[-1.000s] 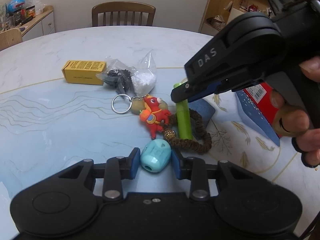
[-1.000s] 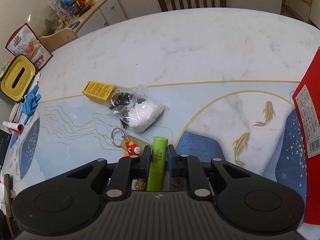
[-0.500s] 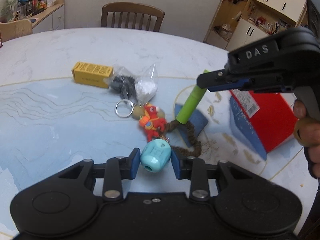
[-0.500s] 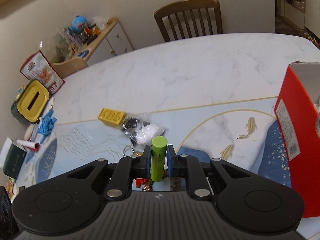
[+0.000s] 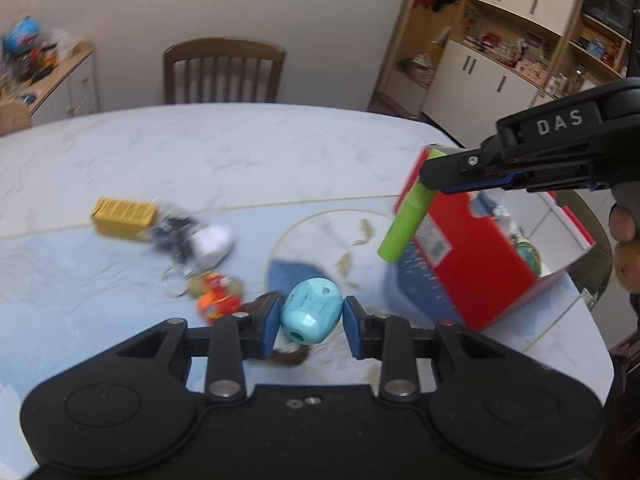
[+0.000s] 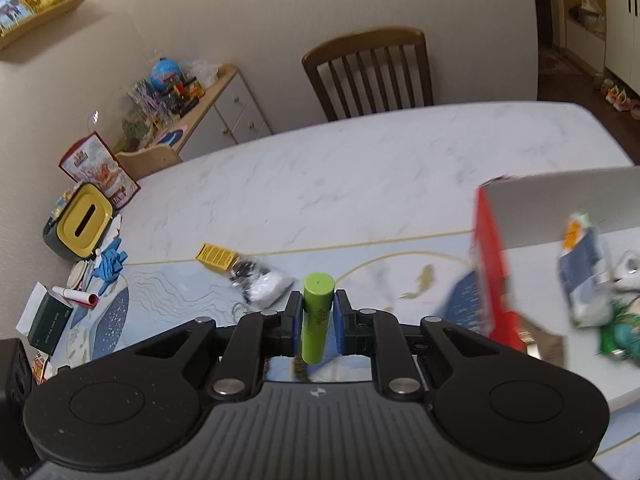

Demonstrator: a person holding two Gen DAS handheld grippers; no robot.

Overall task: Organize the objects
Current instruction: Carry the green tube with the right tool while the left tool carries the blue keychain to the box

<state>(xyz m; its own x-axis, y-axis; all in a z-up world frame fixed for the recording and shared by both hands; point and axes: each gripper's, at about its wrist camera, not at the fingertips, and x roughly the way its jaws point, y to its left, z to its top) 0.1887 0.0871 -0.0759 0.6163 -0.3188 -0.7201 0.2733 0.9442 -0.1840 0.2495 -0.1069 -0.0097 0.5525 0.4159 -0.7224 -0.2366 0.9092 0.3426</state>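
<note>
My left gripper (image 5: pixel 311 320) is shut on a turquoise egg-shaped object (image 5: pixel 311 312), held above the table. My right gripper (image 6: pixel 317 316) is shut on a green tube (image 6: pixel 317 316) that stands upright between the pads. In the left wrist view the green tube (image 5: pixel 406 220) hangs tilted in the air beside the near corner of the red box (image 5: pixel 480 264). The red box (image 6: pixel 490 272) is open on top and holds several items. On the table lie a yellow box (image 5: pixel 124 212), a plastic bag (image 5: pixel 192 236), a red keychain figure (image 5: pixel 216 300) and a brown hair tie (image 5: pixel 288 354).
A wooden chair (image 5: pixel 224 72) stands behind the table (image 5: pixel 240 148). A yellow-lidded container (image 6: pixel 82 226), blue gloves (image 6: pixel 110 266) and a dark green box (image 6: pixel 50 322) sit at the table's left side. Cabinets (image 5: pixel 500 68) fill the back right. A hand (image 5: pixel 624 240) holds the right gripper.
Both grippers have risen. The right gripper has carried the green tube up and right, level with the red box's top corner. The left gripper has lifted the turquoise object off the table.
</note>
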